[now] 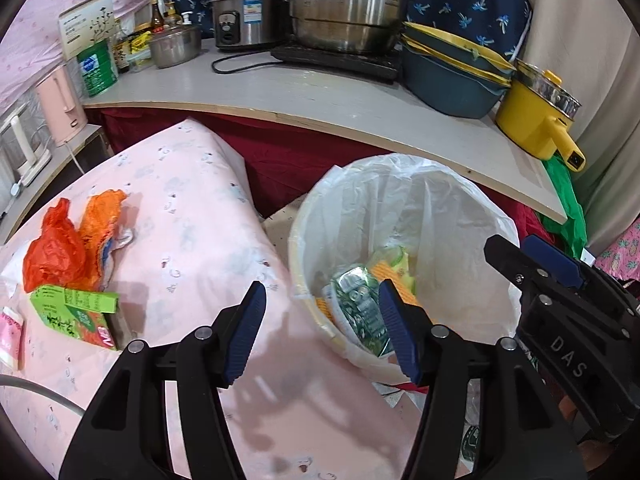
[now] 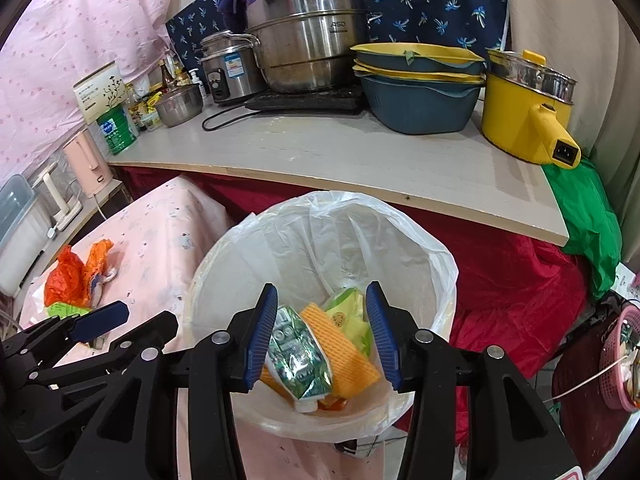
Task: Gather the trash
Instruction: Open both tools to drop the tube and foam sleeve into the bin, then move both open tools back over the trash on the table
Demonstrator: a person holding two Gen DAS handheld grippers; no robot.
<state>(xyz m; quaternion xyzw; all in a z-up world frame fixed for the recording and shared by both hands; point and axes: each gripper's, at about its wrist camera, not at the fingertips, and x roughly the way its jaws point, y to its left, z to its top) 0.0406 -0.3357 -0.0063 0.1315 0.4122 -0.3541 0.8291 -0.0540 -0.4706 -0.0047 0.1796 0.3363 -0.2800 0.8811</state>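
Note:
A white bin with a clear liner (image 1: 452, 216) (image 2: 404, 240) stands beside a pink-covered surface (image 1: 192, 216). In it lie a green foil pouch (image 2: 298, 354) (image 1: 358, 310), an orange sponge-like piece (image 2: 340, 344) and a yellow-green wrapper (image 2: 352, 316). On the pink surface lie an orange plastic bag (image 1: 64, 248) (image 2: 66, 276), a green carton (image 1: 76, 312) and a pink packet (image 1: 10, 332). My left gripper (image 1: 322, 328) is open and empty over the surface's edge by the bin. My right gripper (image 2: 322, 332) is open and empty above the bin.
A grey counter (image 1: 320, 96) behind holds steel pots (image 1: 348, 8), a rice cooker (image 1: 244, 12), stacked blue-yellow bowls (image 1: 452, 76), a yellow electric pot (image 1: 536, 116), a green can and bottles. Red cloth hangs under it. A pink basket (image 2: 618, 356) hangs at right.

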